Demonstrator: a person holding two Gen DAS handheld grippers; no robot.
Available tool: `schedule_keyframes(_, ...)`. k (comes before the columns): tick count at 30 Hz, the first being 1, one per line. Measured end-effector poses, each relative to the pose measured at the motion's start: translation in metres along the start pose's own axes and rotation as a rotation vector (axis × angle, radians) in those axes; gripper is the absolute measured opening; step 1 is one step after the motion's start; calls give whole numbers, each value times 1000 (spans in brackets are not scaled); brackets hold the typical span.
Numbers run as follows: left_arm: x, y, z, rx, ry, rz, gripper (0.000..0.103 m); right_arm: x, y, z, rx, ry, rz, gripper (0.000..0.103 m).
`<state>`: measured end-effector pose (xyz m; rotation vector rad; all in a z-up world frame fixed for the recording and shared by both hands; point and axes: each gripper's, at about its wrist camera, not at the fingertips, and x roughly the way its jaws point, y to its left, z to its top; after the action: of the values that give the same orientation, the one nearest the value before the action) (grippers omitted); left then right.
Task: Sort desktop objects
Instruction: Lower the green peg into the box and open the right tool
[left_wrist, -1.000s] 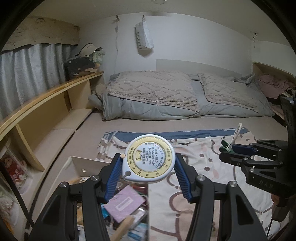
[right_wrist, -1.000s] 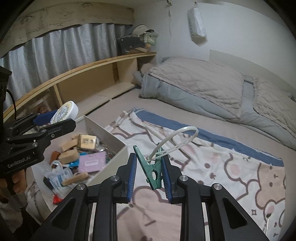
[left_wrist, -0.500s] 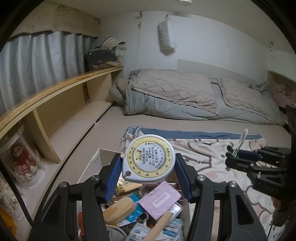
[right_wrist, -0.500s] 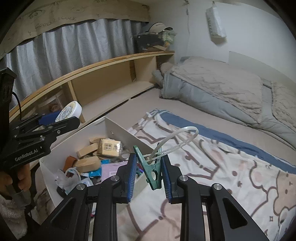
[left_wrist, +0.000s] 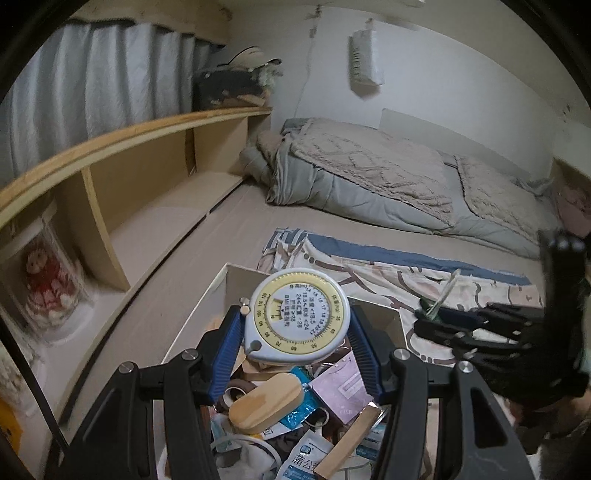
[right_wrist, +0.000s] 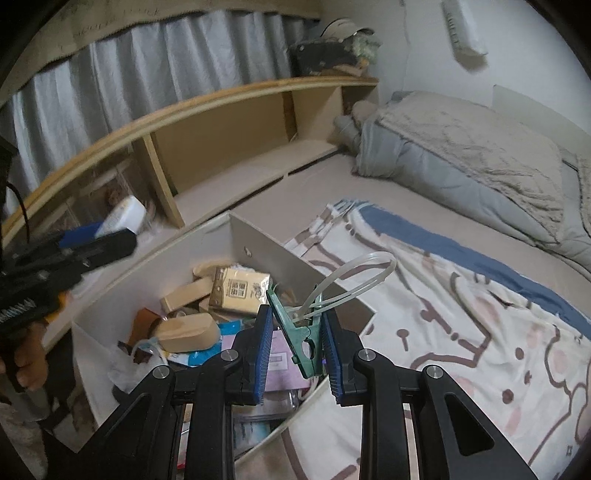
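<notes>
The left gripper (left_wrist: 295, 349) clamps a round white BMI tape measure (left_wrist: 297, 315) with a yellow dial between its blue pads (left_wrist: 226, 349), face toward the camera, held above the open white storage box (left_wrist: 201, 310). From the right wrist view the same tool (right_wrist: 107, 236) shows at the left edge, carried by a person's hand (right_wrist: 24, 360), with the tape measure (right_wrist: 123, 218) seen edge-on over the box's far left side. The right gripper (right_wrist: 297, 347) pinches a green clothespin (right_wrist: 297, 334) narrowly between its pads; the clip is tilted, its jaws up, and two translucent white plastic loops (right_wrist: 354, 275) are caught in it and arc up and to the right. This gripper hangs over the near right corner of the box (right_wrist: 280, 254), just at the wall that borders the patterned blanket (right_wrist: 461, 306). In the left wrist view it (left_wrist: 428, 317) appears at the right, level with the box's right wall, the clothespin's tip (left_wrist: 430, 308) poking out ahead of it. The box is full of clutter: a rounded wooden block (left_wrist: 264, 402), a pale pink card (left_wrist: 341, 387), blue-and-white packets (left_wrist: 308, 456), a beige labelled packet (right_wrist: 240, 290) and more wooden pieces (right_wrist: 184, 295). The box sits on the beige mattress (left_wrist: 207, 266) between a wooden shelf unit (left_wrist: 140, 177) and the blanket (left_wrist: 373, 273); a folded grey and beige quilt (left_wrist: 362, 173) lies further back.
</notes>
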<state>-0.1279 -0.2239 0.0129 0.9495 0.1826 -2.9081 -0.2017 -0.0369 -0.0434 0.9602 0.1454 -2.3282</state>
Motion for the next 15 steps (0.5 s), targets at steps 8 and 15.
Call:
schedule_keyframes(8, 13, 9, -5, -17, 33, 3, 57, 45, 4, 2, -55, 89, -21, 27)
schedule_keyframes(15, 18, 18, -15, -10, 59, 10, 57, 76, 2, 2, -120, 158, -75, 27)
